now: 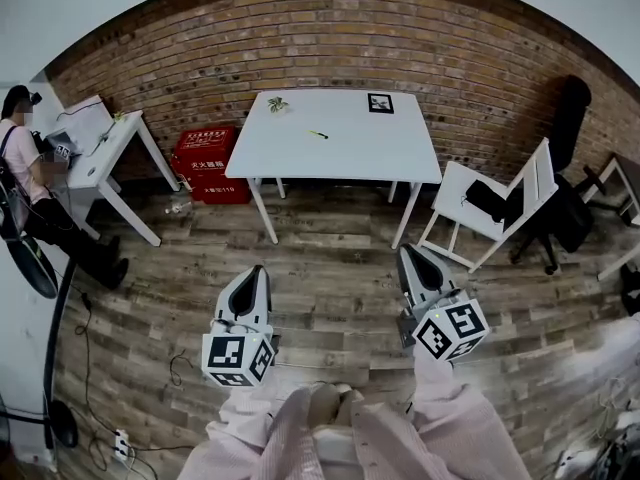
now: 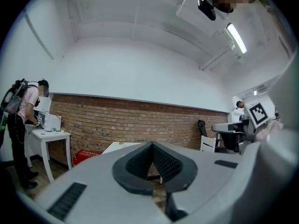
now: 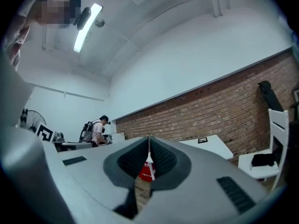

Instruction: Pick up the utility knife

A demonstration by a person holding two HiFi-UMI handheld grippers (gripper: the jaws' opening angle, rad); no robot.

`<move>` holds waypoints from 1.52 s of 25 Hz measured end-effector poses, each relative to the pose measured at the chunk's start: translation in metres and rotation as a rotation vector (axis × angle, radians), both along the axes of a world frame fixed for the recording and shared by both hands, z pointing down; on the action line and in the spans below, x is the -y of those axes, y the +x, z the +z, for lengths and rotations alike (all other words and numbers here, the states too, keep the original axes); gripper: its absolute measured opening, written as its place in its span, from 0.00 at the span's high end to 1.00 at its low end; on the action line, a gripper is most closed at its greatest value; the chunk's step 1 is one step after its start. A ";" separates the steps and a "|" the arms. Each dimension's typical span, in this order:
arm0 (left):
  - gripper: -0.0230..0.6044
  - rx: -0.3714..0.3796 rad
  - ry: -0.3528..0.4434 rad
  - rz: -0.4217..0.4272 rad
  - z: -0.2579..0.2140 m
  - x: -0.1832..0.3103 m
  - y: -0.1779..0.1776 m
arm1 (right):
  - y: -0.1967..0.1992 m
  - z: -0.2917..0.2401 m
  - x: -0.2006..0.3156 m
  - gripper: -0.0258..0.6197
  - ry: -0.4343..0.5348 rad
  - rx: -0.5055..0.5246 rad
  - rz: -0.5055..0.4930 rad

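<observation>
The utility knife, small and yellow-green with a dark end, lies near the middle of the white table across the room. My left gripper and right gripper are held side by side over the wooden floor, well short of the table and pointing towards it. In the left gripper view the left gripper has its jaws touching at the tips, with nothing between them. The right gripper is shut the same way and empty. The knife is too small to make out in either gripper view.
On the table also sit a square black-and-white marker and a small object. A red box stands against the brick wall. A white chair and a black office chair are at the right. A person stands at a side desk.
</observation>
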State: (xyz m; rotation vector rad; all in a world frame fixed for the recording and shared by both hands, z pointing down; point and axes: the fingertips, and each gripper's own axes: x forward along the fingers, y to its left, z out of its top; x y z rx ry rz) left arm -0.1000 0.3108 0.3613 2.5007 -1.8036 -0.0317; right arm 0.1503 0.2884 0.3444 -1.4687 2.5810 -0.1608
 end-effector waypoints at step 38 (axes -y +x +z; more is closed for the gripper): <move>0.98 -0.031 -0.060 0.037 0.028 0.217 -0.025 | -0.028 0.040 0.208 0.71 -0.088 -0.052 0.060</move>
